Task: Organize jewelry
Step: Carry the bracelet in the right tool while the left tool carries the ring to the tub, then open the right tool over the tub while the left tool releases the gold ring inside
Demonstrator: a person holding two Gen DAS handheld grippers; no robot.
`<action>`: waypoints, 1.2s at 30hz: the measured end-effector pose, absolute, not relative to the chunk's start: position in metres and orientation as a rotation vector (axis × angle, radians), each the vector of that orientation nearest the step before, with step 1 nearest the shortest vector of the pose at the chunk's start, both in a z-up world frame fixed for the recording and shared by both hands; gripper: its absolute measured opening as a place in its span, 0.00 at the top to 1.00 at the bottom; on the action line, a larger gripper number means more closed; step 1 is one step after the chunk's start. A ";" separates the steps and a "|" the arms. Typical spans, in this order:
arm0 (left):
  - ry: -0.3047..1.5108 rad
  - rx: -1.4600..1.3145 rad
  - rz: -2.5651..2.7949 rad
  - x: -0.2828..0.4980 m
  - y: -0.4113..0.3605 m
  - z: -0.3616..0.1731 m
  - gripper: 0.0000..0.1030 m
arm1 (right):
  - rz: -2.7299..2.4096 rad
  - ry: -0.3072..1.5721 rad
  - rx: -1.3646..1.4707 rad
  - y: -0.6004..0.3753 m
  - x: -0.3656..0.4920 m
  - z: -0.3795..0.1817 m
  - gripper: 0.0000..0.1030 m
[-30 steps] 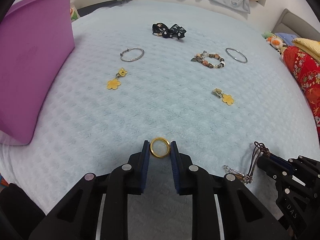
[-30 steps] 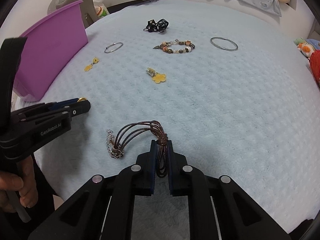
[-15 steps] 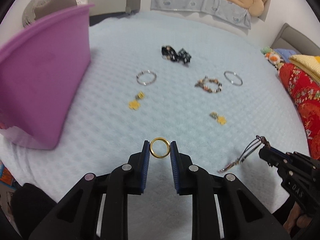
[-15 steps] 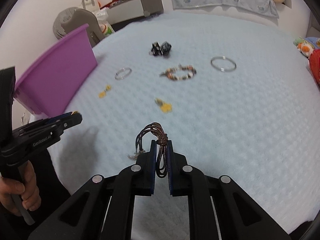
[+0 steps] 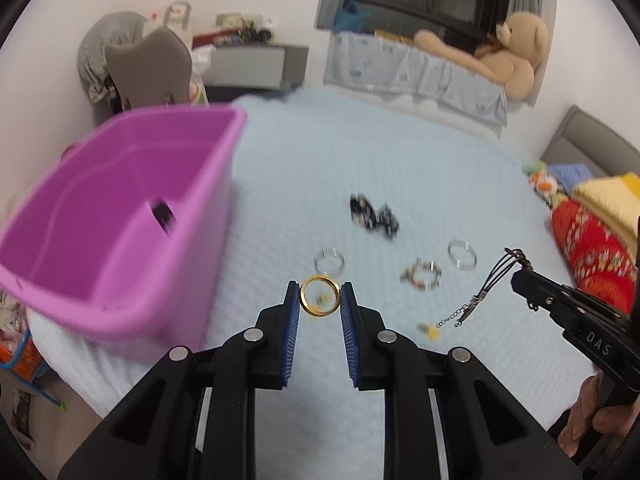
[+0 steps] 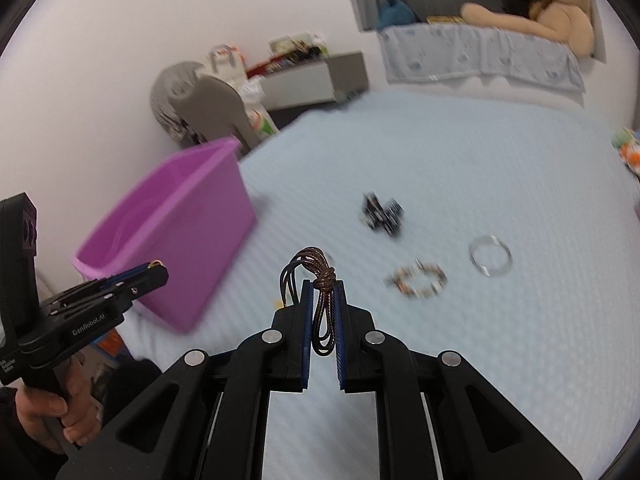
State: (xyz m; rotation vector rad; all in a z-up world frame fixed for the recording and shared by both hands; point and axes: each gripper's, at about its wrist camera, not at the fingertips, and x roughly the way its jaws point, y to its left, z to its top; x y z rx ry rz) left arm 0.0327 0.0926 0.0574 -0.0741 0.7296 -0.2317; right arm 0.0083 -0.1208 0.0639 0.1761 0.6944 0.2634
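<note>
My left gripper (image 5: 320, 296) is shut on a gold ring (image 5: 320, 295), held high above the bed, right of the purple bin (image 5: 120, 216). My right gripper (image 6: 323, 288) is shut on a brown cord bracelet (image 6: 322, 296); its chain hangs down in the left wrist view (image 5: 472, 304). On the light blue bedspread (image 5: 360, 168) lie a black bow (image 5: 374, 214), two silver bangles (image 5: 329, 260) (image 5: 462, 255), a beaded bracelet (image 5: 420, 274) and a yellow flower charm (image 5: 430, 331). The bin holds a small dark item (image 5: 162, 212).
A red patterned cloth and folded blankets (image 5: 592, 232) lie at the bed's right edge. A teddy bear (image 5: 500, 52) sits on the far bench. A grey chair (image 6: 200, 108) stands behind the bin.
Both grippers have risen well above the bed with the ring and the cord bracelet. The views tilted up, so the bin's inside and the far room now show.
</note>
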 end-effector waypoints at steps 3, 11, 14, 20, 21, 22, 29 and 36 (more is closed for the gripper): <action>0.687 -0.092 -0.213 0.041 0.112 0.085 0.80 | 0.309 0.653 0.175 -0.103 0.024 0.090 0.91; 0.610 -0.115 -0.090 0.067 0.174 0.131 0.80 | 0.480 0.570 0.152 -0.025 0.076 0.146 0.91; 0.585 -0.127 -0.033 0.075 0.200 0.141 0.80 | 0.537 0.559 0.135 0.006 0.092 0.158 0.91; 0.610 -0.170 0.068 0.087 0.246 0.132 0.80 | 0.635 0.588 0.103 0.076 0.126 0.159 0.91; 0.619 -0.172 0.076 0.088 0.251 0.128 0.80 | 0.642 0.596 0.097 0.083 0.129 0.157 0.91; 0.629 -0.173 0.085 0.090 0.255 0.124 0.80 | 0.651 0.609 0.086 0.093 0.133 0.154 0.91; 0.739 -0.182 0.140 0.107 0.275 0.082 0.80 | 0.671 0.750 0.007 0.142 0.158 0.122 0.91; 0.828 -0.175 0.207 0.117 0.283 0.058 0.77 | 0.621 0.897 -0.060 0.156 0.181 0.092 0.76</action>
